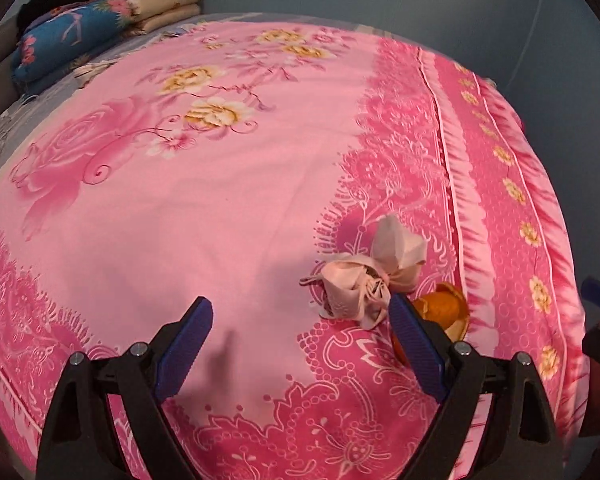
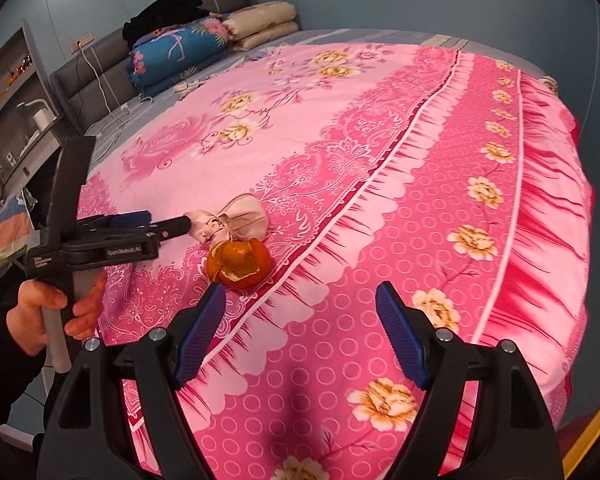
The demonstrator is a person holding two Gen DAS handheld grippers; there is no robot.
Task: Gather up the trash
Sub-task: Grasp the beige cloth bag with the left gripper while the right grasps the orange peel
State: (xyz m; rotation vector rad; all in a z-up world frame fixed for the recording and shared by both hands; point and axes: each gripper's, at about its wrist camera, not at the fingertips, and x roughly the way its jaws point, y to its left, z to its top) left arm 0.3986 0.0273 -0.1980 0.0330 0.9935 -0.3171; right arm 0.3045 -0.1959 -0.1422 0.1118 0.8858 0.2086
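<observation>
A crumpled pale pink tissue [image 1: 366, 276] lies on the pink floral bedspread [image 1: 220, 200], with an orange peel [image 1: 444, 310] just right of it. My left gripper [image 1: 300, 320] is open and empty; its right finger sits against the tissue's near edge, partly hiding the peel. In the right wrist view the tissue [image 2: 236, 222] and orange peel [image 2: 240, 262] lie ahead and left of my right gripper [image 2: 300, 300], which is open and empty above the bedspread [image 2: 420, 200]. The left gripper [image 2: 172, 225] shows there too, its tip touching the tissue.
Folded quilts and pillows [image 2: 188, 46] are piled at the head of the bed by a grey headboard [image 2: 96, 80]. A shelf and bedside stand [image 2: 20, 112] are left of the bed. The bed's edge drops off at the right [image 2: 580, 220].
</observation>
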